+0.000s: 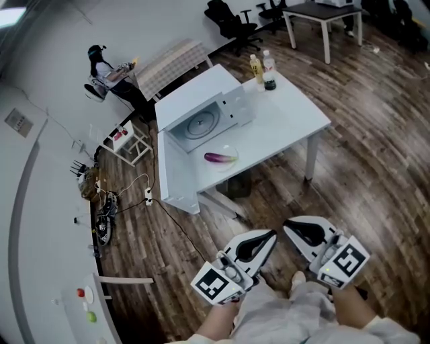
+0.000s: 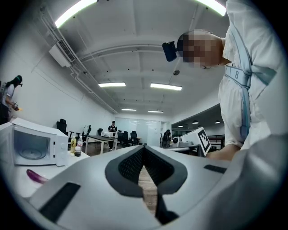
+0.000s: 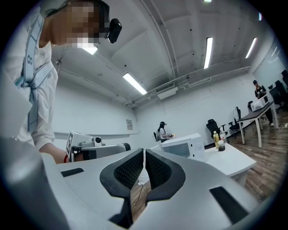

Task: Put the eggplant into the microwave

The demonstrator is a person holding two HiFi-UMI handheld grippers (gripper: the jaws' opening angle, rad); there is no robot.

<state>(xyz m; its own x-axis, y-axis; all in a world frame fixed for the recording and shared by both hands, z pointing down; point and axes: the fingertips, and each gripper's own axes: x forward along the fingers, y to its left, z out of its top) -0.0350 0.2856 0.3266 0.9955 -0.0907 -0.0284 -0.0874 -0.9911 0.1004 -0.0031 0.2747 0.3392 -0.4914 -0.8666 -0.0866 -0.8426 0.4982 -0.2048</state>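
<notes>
A purple eggplant (image 1: 220, 158) lies on the white table (image 1: 289, 124), just in front of the white microwave (image 1: 201, 111). The microwave's round turntable shows through its front. In the left gripper view the eggplant (image 2: 36, 176) lies low at the left, below the microwave (image 2: 31, 146). Both grippers hover over the wooden floor, well short of the table. My left gripper (image 1: 272, 235) (image 2: 144, 150) is shut and holds nothing. Beside it my right gripper (image 1: 287, 226) (image 3: 144, 152) is shut too, with nothing in it, and the microwave (image 3: 182, 148) stands ahead of it.
Two bottles (image 1: 262, 70) stand on the table's far corner. Cables and a power strip (image 1: 134, 191) lie on the floor left of the table, near a small white rack (image 1: 127, 141). A person (image 1: 107, 70) stands by the far wall. Office chairs and another table (image 1: 322, 13) are beyond.
</notes>
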